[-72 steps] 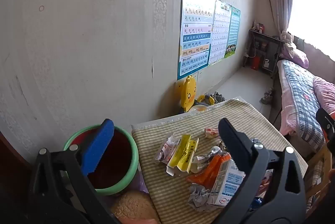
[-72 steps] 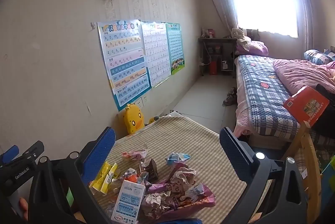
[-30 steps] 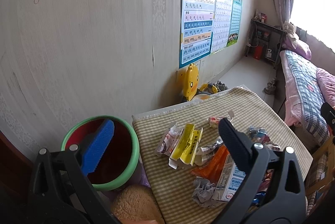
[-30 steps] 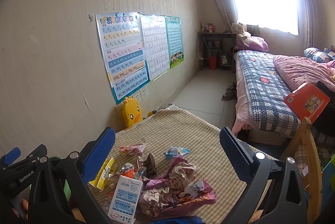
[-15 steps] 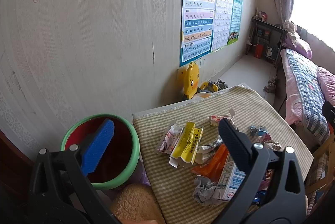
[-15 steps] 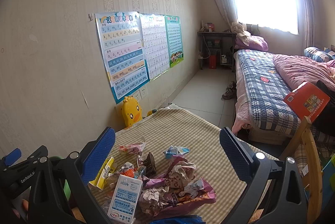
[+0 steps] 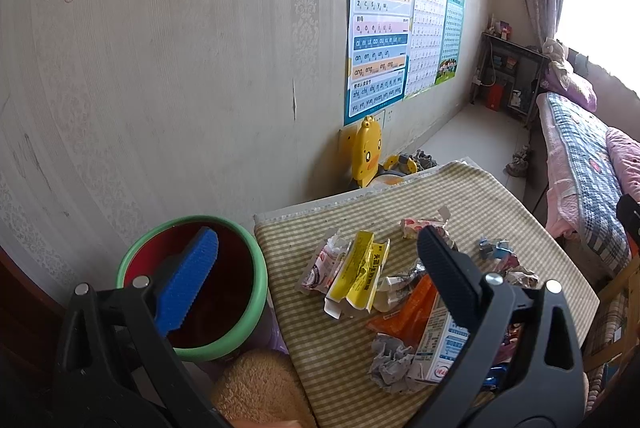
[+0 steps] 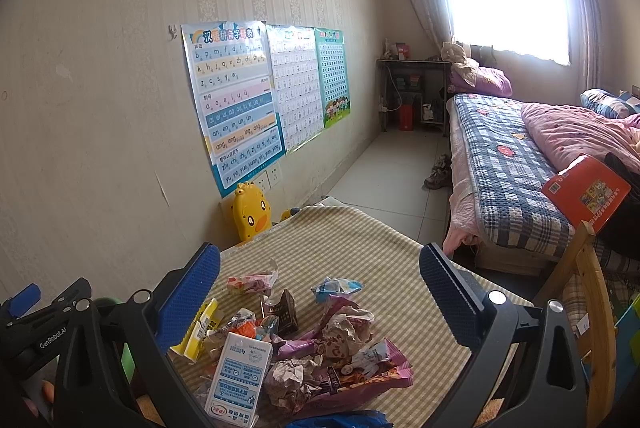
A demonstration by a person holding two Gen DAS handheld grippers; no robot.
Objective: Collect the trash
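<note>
Milk carton (image 8: 239,376) lying flat, long axis toward camera, both grippers open

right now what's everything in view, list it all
bin: 1, red with green rim, left of the table by the wall
table: 1, checked cloth, trash piled near edge
carton: 1, white and blue, lying in the pile
yellow box: 1, flattened, left part of pile
orange wrapper: 1, beside the carton
pink wrappers: several, crumpled, right of carton
blue wrapper: 1, far side of pile
duck toy: 1, yellow, against the wall past the table
posters: 3, on wall
bed: 1, blue check cover, pink quilt
red box: 1, at the right, by the bed
left gripper: jaws open, above bin and table
right gripper: jaws open, above pile
</note>
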